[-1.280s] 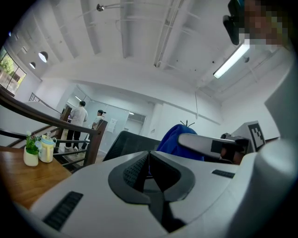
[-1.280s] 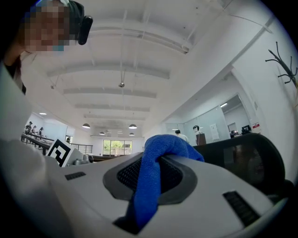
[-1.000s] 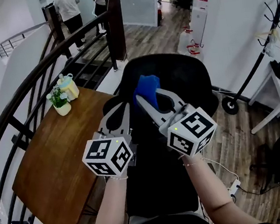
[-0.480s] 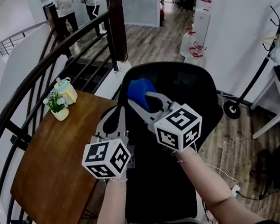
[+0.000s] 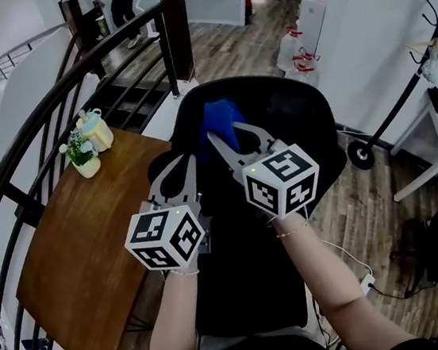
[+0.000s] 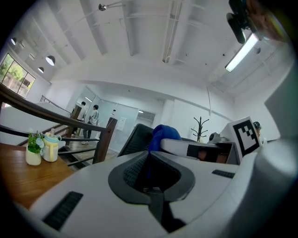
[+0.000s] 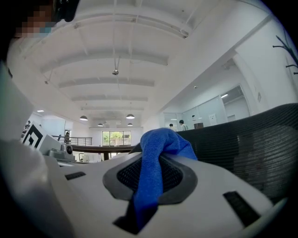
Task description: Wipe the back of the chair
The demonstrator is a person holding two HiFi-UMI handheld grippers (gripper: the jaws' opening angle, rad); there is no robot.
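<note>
Wood floor (image 5: pixel 243 55) is showing beyond the chair back (image 5: pixel 292 120), which is standing just ahead of both grippers. The right gripper (image 5: pixel 226 136) is the nearer, clamping the cloth (image 5: pixel 219 118) by the back's upper left. The left gripper (image 5: pixel 190 166), jaws together and empty, is hanging lower beside it.

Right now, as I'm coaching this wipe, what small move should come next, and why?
Probably sweep the right hand-held gripper sideways along the black mesh chair back: its jaws are shut on the crumpled blue cloth, which seems to sit at the back's upper left.
</note>
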